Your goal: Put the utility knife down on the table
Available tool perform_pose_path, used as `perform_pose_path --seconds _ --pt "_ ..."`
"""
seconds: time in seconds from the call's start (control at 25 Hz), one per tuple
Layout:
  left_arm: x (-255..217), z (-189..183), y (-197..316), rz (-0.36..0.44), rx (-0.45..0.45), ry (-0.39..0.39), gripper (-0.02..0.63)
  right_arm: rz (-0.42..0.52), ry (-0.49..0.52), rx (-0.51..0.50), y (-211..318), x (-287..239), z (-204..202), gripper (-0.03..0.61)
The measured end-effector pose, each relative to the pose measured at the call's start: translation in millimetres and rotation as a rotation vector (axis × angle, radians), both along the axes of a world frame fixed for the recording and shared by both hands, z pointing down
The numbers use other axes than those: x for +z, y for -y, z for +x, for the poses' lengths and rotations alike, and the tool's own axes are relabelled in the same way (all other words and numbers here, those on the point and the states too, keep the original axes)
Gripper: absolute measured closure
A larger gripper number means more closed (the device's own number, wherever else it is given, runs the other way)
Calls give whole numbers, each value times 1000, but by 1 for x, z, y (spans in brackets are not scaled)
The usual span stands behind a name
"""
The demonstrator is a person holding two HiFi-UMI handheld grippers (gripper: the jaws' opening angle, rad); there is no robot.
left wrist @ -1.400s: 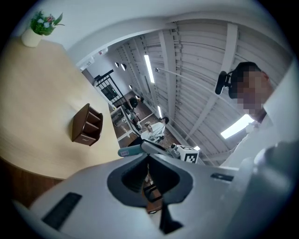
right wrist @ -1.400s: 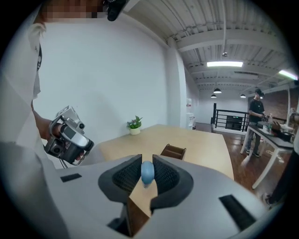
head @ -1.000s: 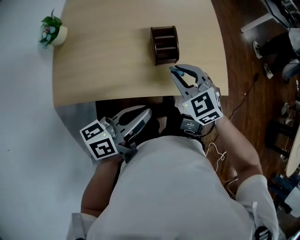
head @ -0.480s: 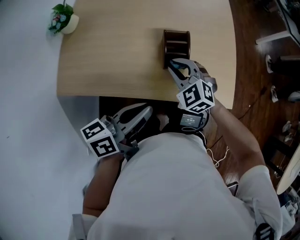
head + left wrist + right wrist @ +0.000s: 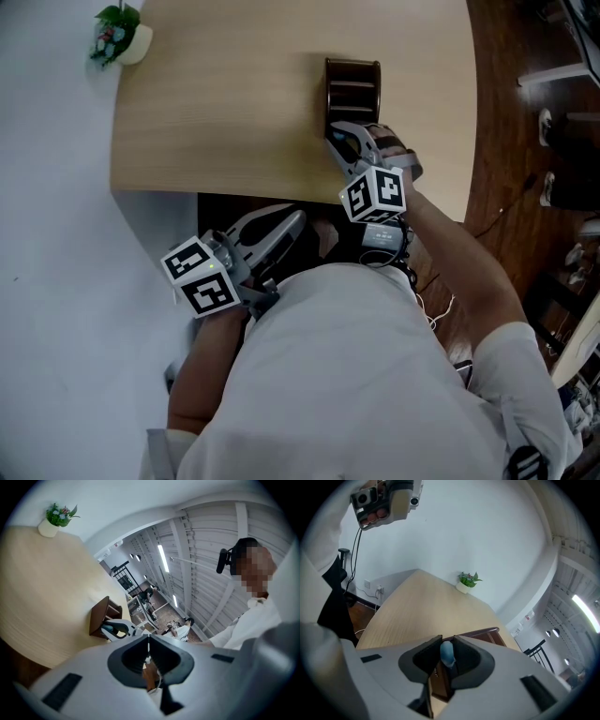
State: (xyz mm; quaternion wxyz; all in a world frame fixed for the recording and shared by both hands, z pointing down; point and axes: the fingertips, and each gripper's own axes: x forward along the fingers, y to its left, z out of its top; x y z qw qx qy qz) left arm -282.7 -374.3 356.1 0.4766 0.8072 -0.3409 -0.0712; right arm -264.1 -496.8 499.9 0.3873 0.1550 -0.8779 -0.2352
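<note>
The utility knife (image 5: 447, 654), a pale blue handle, stands gripped between the pads of my right gripper (image 5: 443, 660). In the head view my right gripper (image 5: 336, 136) hangs low over the wooden table (image 5: 216, 103), just in front of a dark brown desk organizer (image 5: 352, 84). The left gripper view also shows the knife's teal end (image 5: 107, 631) in those jaws. My left gripper (image 5: 296, 221) stays below the table's near edge beside the person's body, with its jaws closed together and empty.
A small potted plant (image 5: 120, 39) sits at the table's far left corner. The organizer (image 5: 476, 637) lies directly ahead of the right jaws. Dark floor with cables and chair legs (image 5: 553, 84) lies to the right of the table.
My right gripper has come down and shifted left toward the organizer, rolling as it went, with the knife still in it. The left gripper has barely shifted.
</note>
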Motion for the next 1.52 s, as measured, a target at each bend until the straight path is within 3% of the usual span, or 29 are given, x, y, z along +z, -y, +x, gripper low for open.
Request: perform_pose_path --seconds 0.36,0.76,1.08,1.52 --pt "-1 7 10 -3 23 -16 611 -78 0 2 -3 5 2 505" --pt "-3 12 14 17 49 -27 611 -158 45 40 -7 -8 1 360" --pt "-6 13 17 29 75 -38 611 -196 22 108 -12 -13 19 360" --pt "-12 21 17 56 139 -41 611 -194 136 290 -9 -61 62 360"
